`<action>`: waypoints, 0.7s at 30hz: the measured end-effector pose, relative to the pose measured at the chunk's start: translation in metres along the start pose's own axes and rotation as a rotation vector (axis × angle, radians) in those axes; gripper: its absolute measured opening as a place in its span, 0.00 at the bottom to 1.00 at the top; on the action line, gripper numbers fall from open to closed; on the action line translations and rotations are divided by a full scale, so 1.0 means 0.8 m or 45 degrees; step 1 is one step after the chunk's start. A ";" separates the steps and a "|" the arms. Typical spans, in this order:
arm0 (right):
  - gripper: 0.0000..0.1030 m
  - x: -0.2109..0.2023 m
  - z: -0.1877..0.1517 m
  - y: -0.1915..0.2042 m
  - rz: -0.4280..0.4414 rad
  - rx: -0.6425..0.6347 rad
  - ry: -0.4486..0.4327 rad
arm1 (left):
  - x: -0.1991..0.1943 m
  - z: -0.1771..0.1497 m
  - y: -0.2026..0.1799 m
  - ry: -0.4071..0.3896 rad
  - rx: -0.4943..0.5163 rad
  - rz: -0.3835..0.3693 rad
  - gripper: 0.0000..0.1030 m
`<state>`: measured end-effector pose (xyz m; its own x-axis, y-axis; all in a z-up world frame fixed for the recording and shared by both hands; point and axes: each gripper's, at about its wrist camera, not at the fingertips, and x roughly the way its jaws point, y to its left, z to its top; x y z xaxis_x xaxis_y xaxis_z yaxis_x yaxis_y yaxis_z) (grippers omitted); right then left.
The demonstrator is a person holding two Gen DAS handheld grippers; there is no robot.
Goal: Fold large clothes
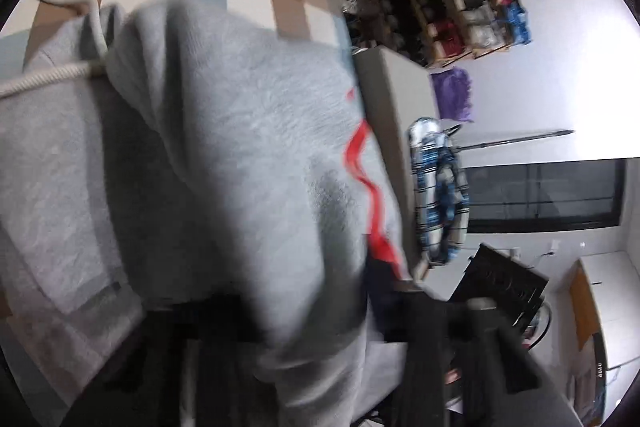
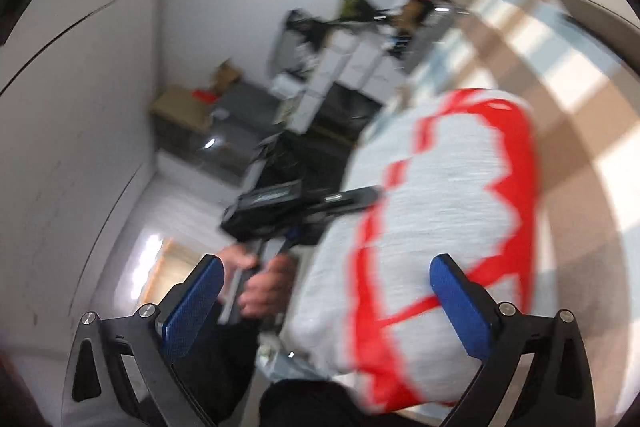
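Right tongs (image 2: 328, 303) spread wide | left tongs (image 2: 360, 197) clamp grey hoodie (image 2: 420, 227) (orientation unclear)

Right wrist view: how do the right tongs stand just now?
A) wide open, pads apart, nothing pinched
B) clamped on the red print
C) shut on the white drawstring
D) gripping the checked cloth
A: the right tongs gape wide, one blue pad well clear of the grey hoodie, nothing pinched between the two.
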<state>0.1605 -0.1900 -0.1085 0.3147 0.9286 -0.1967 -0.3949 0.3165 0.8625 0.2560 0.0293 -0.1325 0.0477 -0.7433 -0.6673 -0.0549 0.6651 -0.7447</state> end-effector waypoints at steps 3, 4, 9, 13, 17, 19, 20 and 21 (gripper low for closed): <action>1.00 0.049 -0.003 0.003 -0.030 -0.036 0.115 | -0.023 -0.002 -0.007 -0.046 0.062 0.006 0.18; 1.00 0.061 -0.004 -0.002 -0.010 0.000 0.150 | -0.027 -0.003 -0.007 -0.054 0.070 0.015 0.18; 1.00 0.096 0.004 -0.002 -0.038 0.068 0.209 | -0.045 -0.012 0.007 -0.076 0.038 -0.015 0.15; 1.00 0.120 0.015 0.014 -0.140 0.016 0.306 | -0.056 -0.020 0.006 -0.108 0.066 -0.027 0.14; 1.00 0.113 0.022 0.006 -0.129 0.068 0.307 | -0.037 -0.004 0.021 -0.132 -0.016 -0.059 0.17; 1.00 0.092 0.013 0.005 -0.079 0.077 0.275 | -0.023 0.005 0.037 -0.122 -0.092 -0.075 0.48; 1.00 0.085 0.011 0.002 -0.045 0.075 0.251 | -0.020 0.007 0.043 -0.129 -0.120 -0.081 0.55; 1.00 0.078 0.009 -0.002 -0.013 0.075 0.228 | -0.015 0.009 0.048 -0.133 -0.144 -0.089 0.59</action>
<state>0.1867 -0.1336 -0.1187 0.1574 0.9467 -0.2810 -0.3397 0.3191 0.8848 0.2601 0.0643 -0.1528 0.1583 -0.7719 -0.6157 -0.1595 0.5954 -0.7875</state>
